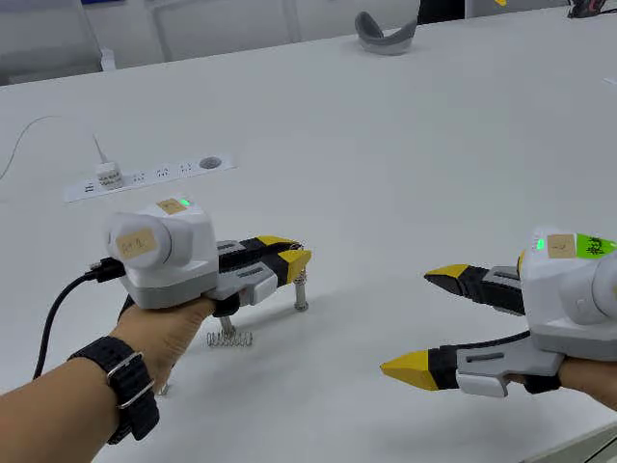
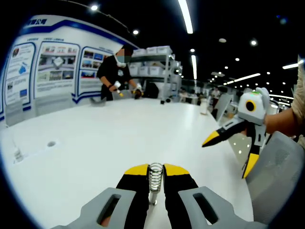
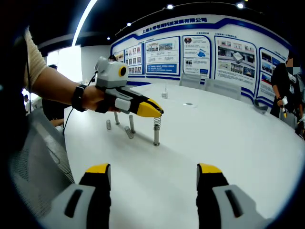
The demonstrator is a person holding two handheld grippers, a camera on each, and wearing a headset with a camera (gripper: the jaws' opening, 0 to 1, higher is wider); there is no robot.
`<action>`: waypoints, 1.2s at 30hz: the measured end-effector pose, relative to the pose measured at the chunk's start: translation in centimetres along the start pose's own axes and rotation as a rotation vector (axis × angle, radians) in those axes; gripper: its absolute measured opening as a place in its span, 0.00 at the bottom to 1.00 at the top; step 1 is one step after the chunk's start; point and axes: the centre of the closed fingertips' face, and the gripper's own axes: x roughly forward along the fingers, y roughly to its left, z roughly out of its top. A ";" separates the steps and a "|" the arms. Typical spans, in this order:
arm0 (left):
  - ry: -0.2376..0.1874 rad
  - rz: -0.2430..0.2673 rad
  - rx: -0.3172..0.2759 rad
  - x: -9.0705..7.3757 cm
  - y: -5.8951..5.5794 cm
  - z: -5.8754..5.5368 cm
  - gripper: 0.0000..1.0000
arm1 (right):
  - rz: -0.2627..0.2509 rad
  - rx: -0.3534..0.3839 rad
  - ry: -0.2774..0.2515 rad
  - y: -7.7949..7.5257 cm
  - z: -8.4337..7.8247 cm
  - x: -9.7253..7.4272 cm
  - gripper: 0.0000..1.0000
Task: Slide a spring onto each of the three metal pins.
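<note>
Nearest: black yellow-tipped right tongs [image 1: 429,321] are spread wide, holding nothing, well right of the upright metal pin [image 1: 301,297]. They're idle, low risk.

A second loose spring [image 1: 228,339] lies flat on the white worktop [image 1: 405,174], left of that pin and nearer, touching or just beside another short pin [image 1: 227,326]. It looks likely to roll if the person's left hand [image 1: 164,328] brushes it.

Black yellow-tipped left tongs [image 2: 155,169] are clenched on the small steel coil spring [image 2: 155,179], which sits over the top of the upright pin.

- **Off-axis push:** the spring may buckle or pop out sideways.
- **Side load:** it could tip the pin if the pin is free-standing.
- **Early release:** the spring may hang at the tip.

Hard to make out:
- How far down the pin the spring sits.
- How many pins stand left of it, since the hand covers part of that area.
</note>
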 end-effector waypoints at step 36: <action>0.100 0.019 0.076 1.1 -0.1 -4.2 0.11 | 0.015 0.005 0.012 0.3 -0.4 0.2 0.73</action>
